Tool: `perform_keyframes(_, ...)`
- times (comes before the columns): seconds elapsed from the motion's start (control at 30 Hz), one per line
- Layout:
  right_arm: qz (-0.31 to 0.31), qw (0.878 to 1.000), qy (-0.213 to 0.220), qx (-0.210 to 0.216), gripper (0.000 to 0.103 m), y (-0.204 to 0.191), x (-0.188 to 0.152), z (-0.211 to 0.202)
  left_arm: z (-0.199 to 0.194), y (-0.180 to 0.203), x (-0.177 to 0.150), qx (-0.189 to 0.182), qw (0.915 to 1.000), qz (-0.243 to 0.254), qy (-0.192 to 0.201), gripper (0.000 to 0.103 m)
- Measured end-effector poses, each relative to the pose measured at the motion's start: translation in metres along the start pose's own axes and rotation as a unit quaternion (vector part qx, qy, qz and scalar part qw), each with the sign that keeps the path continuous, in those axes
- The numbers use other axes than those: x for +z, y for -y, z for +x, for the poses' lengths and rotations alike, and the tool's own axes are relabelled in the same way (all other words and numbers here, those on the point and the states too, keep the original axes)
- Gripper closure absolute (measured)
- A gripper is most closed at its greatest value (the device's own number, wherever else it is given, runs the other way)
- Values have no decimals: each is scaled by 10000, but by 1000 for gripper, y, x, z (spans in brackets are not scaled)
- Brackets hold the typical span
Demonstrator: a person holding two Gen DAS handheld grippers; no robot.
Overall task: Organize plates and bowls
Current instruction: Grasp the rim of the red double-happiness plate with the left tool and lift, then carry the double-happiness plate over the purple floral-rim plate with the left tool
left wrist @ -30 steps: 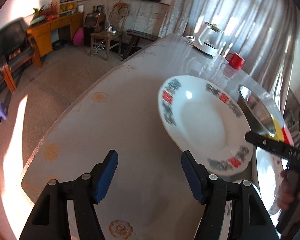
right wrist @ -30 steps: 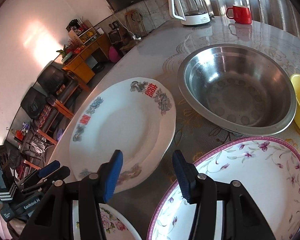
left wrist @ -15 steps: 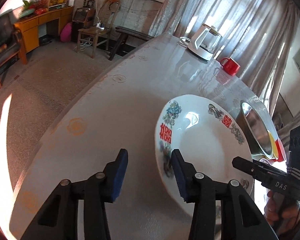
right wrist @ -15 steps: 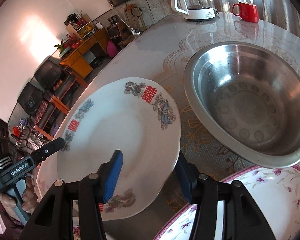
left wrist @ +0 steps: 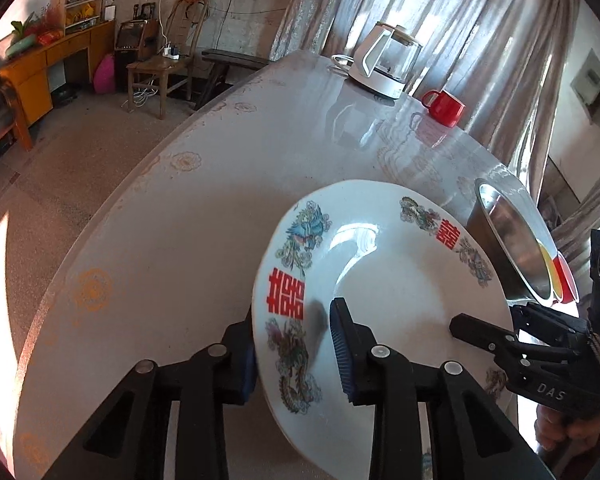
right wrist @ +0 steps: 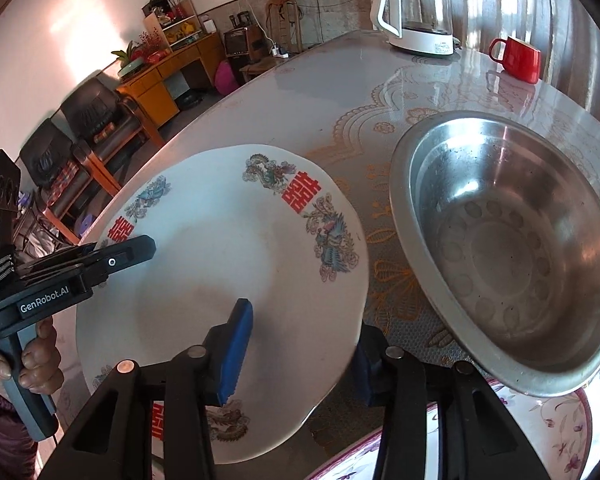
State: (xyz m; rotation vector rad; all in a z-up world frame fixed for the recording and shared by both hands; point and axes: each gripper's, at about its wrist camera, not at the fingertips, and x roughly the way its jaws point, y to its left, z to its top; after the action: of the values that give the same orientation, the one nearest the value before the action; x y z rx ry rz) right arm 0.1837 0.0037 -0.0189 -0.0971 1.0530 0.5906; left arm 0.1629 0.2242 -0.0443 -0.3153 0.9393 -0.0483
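At the near edge of the desk (left wrist: 172, 240), the left tongs (left wrist: 292, 354) and the right tongs (right wrist: 300, 354) straddle opposite rims of the white plate (right wrist: 220, 280); both are closing, not yet clearly clamped. The step seems to be taking this plate with two hands; next comes an even lift. The plate is glossy, shallow ceramic with red and blue prints. Beyond it sits a round steel bowl (right wrist: 512, 248).

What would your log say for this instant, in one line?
left gripper: jaws closing over white double-happiness plate rim | right gripper: jaws closing over opposite rim | neighbour: steel basin beside plate
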Motion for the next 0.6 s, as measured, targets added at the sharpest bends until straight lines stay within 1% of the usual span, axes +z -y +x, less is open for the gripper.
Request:
perform_keyframes(0.07,-5,10000,20,-16,63,0,-1,-2,-2,0,-3,6,10000,-16,-6,71)
perform_keyframes(0.17,119,9998,60,169,63,5,-3,-2,-5,0,-5,-20,10000,-16,3,71)
perform_keyframes(0.33,365,9978,161,528,63,12,-8,-11,-14,2,-9,-249,9996,12,96,71)
perform_keyframes(0.4,410,9971,210,611,63,14,-11,-16,-17,4,-12,-231,9996,92,119,71)
perform_keyframes(0.6,230,9974,348,586,64,8,-18,-24,-26,9,-21,-334,9989,229,217,71)
